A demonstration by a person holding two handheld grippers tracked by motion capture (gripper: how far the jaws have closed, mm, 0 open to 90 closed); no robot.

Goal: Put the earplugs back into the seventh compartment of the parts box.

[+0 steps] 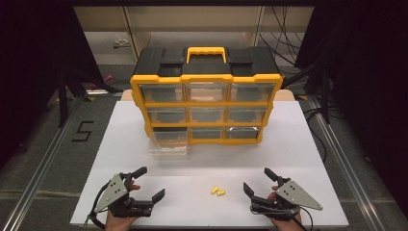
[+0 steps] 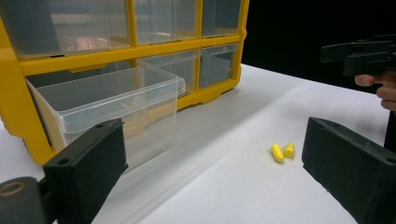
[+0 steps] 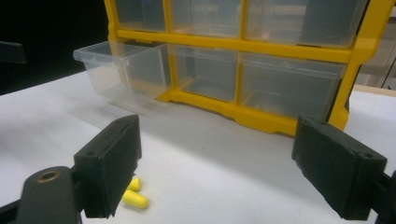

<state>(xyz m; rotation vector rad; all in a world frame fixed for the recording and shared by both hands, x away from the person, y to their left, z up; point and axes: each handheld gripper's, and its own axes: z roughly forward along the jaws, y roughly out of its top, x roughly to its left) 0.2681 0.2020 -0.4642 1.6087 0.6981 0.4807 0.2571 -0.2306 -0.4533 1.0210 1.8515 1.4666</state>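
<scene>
The high view looks down from above the near edge of the white table (image 1: 288, 139) and faces forward. It sits far back, so the whole yellow and black plastic drawer cabinet (image 1: 207, 77) fits in the middle of the frame.

The left gripper view sits low and close to the table. It looks forward and to the right, with the cabinet (image 2: 116, 51) at upper left.

The right gripper view is also low and close. It looks forward and to the left, with the cabinet (image 3: 355, 60) across the top.

All three share the two small yellow foam earplugs (image 1: 218, 191) (image 2: 282, 152) (image 3: 133, 194) and the pulled-out clear plastic drawer (image 1: 167, 144) (image 2: 116, 102) (image 3: 121, 70).
</scene>
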